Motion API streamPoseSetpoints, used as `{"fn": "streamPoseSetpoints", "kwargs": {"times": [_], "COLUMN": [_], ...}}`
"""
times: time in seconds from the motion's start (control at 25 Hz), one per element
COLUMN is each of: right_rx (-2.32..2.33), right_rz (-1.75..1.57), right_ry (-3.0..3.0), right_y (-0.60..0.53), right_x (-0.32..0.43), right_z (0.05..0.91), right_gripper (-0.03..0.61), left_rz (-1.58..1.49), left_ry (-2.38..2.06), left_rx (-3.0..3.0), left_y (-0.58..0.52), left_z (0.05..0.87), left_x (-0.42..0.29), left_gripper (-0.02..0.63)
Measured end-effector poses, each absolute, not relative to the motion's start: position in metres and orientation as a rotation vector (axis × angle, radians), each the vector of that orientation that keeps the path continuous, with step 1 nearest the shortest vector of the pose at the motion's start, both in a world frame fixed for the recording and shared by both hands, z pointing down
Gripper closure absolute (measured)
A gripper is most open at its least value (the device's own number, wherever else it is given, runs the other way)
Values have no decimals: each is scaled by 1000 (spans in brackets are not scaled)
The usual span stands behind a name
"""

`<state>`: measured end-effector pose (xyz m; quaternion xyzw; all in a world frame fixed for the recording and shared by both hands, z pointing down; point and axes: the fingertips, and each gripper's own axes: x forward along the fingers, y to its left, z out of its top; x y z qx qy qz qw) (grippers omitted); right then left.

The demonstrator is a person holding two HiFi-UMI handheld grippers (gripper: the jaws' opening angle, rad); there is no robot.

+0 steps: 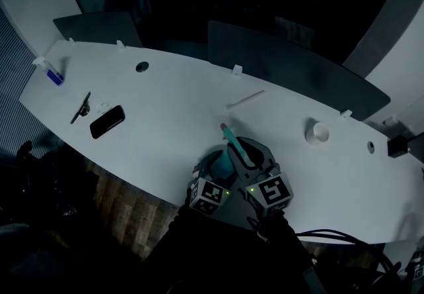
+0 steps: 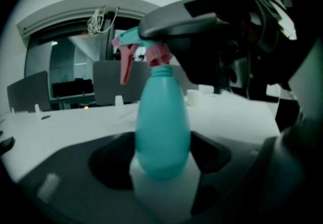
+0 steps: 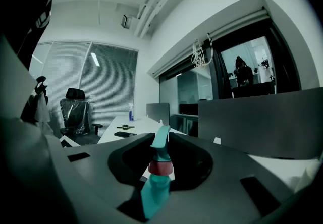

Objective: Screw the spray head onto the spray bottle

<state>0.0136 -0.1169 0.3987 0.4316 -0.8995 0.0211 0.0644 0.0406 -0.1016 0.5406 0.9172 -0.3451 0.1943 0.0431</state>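
Observation:
A teal spray bottle point(image 1: 223, 165) stands upright over the white table point(image 1: 172, 107) near its front edge. My left gripper point(image 1: 215, 172) is shut on its body point(image 2: 162, 127), which fills the space between the jaws in the left gripper view. The spray head point(image 1: 232, 142), teal with a pink trigger point(image 2: 125, 64) and a red collar point(image 3: 160, 166), sits on the bottle's neck. My right gripper point(image 1: 244, 155) comes over from the right and is shut on the spray head at the collar. In the left gripper view, the right gripper's dark body hides the top of the head.
On the left of the table lie a black phone point(image 1: 106, 121), a small dark tool point(image 1: 81, 108) and a little blue-and-white bottle point(image 1: 54, 76). A thin white stick point(image 1: 245, 98) lies behind the bottle, and a white cup point(image 1: 318, 132) stands to the right. Grey dividers line the far edge.

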Motion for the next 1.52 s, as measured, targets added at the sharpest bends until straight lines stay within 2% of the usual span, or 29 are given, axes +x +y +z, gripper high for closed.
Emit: {"fn": "streamPoseSetpoints", "kwargs": {"times": [0.56, 1.12, 1.32, 1.4, 1.52], "right_rx": [1354, 1339, 1327, 1304, 1276], "right_rz": [-126, -24, 25, 48, 99], "right_ry": [-2763, -2712, -2730, -2753, -2786], "right_y": [-100, -103, -104, -104, -104], "right_x": [22, 22, 24, 25, 26], "right_z": [409, 415, 414, 414, 413], "right_gripper": [488, 489, 489, 489, 489], "left_rz": [590, 567, 475, 417, 494], "left_ry": [-1047, -1034, -934, -883, -682], "left_rx": [2806, 2793, 2766, 2805, 2898], "left_y": [-98, -97, -95, -99, -103], "left_z": [542, 548, 540, 531, 525], "left_x": [44, 45, 39, 35, 44], "left_gripper": [265, 265, 251, 225, 210]}}
